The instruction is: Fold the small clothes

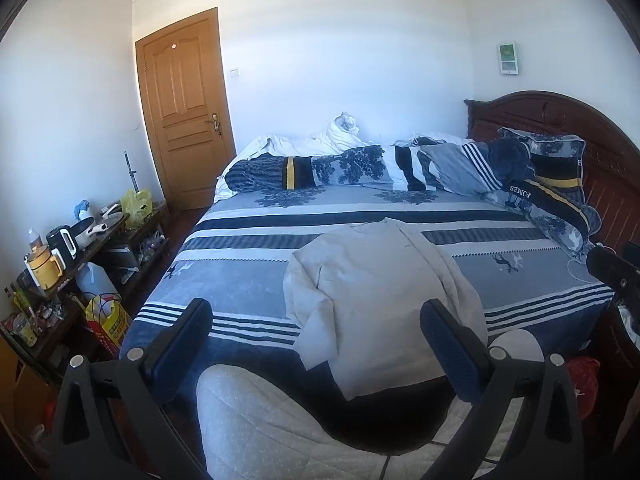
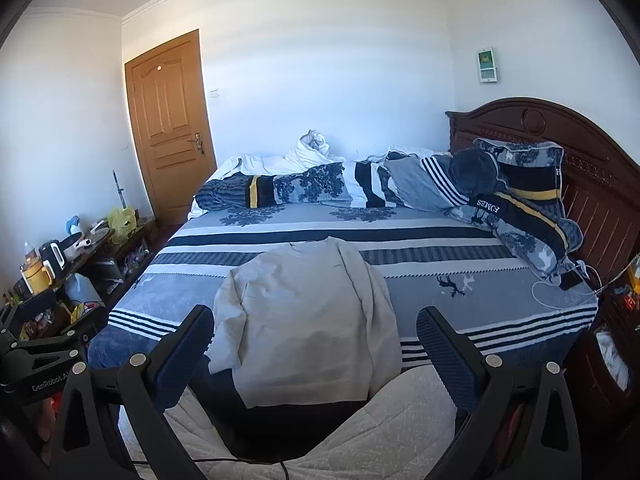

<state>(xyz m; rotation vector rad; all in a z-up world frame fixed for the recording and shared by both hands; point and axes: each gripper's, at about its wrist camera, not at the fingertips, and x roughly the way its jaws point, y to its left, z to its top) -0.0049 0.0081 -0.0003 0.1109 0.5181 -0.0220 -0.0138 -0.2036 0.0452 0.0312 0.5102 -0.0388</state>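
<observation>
A cream long-sleeved sweater (image 1: 380, 292) (image 2: 312, 312) lies spread on the striped blue bedspread (image 1: 240, 248) (image 2: 460, 280). Its neck points toward the far pillows and its hem hangs over the near edge of the bed. Both sleeves are bunched along its sides. My left gripper (image 1: 315, 309) is open, held in the air short of the bed, with nothing between its fingers. My right gripper (image 2: 314, 315) is open too, just as far back and empty. Neither touches the sweater.
The person's knees in pale quilted trousers (image 1: 280, 420) (image 2: 400, 420) press against the bed's near edge. Pillows and rumpled duvets (image 1: 400, 164) fill the far side. A dark wooden headboard (image 2: 580, 160) stands at the right. A cluttered side table (image 1: 68, 248) lines the left wall. A phone with a cable (image 2: 572, 280) lies at the right.
</observation>
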